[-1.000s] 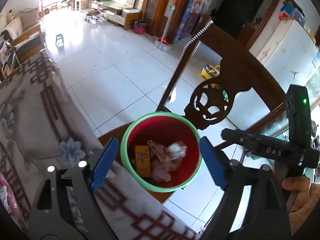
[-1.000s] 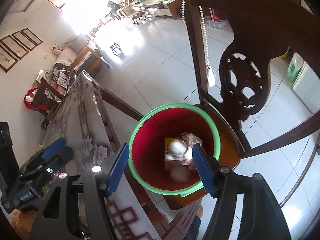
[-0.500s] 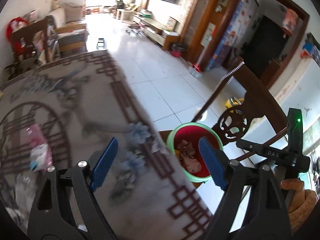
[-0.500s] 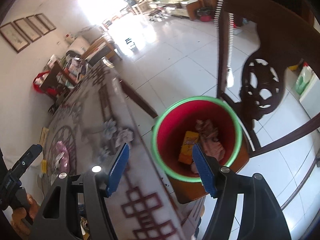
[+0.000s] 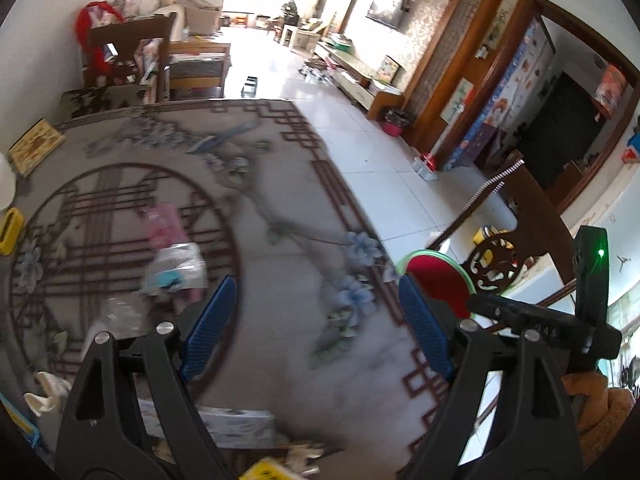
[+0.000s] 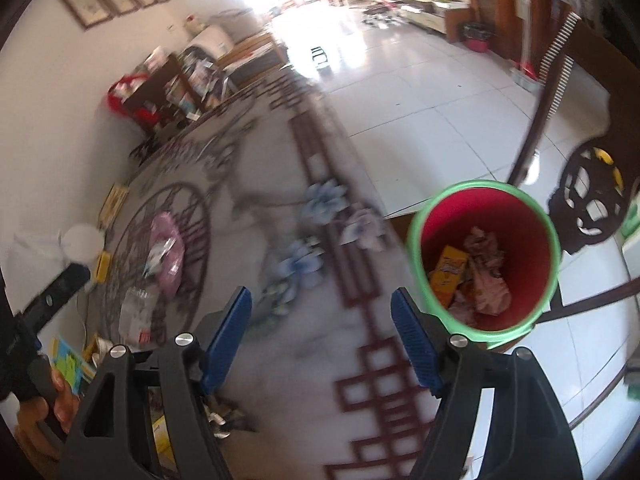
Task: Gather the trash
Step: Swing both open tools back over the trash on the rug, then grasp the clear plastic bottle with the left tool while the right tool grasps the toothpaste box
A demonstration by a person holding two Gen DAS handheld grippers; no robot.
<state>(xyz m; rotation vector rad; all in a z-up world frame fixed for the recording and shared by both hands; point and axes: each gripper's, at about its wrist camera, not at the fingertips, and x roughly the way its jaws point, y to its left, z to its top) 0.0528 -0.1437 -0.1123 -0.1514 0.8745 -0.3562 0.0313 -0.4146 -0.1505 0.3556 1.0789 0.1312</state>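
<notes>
My left gripper (image 5: 316, 292) is open over the patterned tablecloth (image 5: 280, 200), with nothing between its blue pads. Left of it lie a pink wrapper (image 5: 164, 226), a white and blue wrapper (image 5: 176, 268) and a clear plastic piece (image 5: 120, 312). The red bin with a green rim (image 5: 436, 280) stands past the table's right edge. My right gripper (image 6: 320, 300) hangs over the cloth with its jaws opening and empty. In the right wrist view, the bin (image 6: 520, 232) holds a yellow packet (image 6: 448, 270) and crumpled paper (image 6: 488, 272), and the pink wrapper (image 6: 168, 248) lies far left.
The bin sits on the seat of a carved wooden chair (image 6: 588, 208), whose back rises behind it. A flat box (image 5: 224, 428) lies at the table's near edge and a yellow object (image 5: 10, 230) at its far left. White tiled floor (image 5: 380, 184) lies beyond the table.
Both views have swung from above the bin to over the table, so the bin now sits at the right. The table's wrappers have come into sight. The right jaws stand wider.
</notes>
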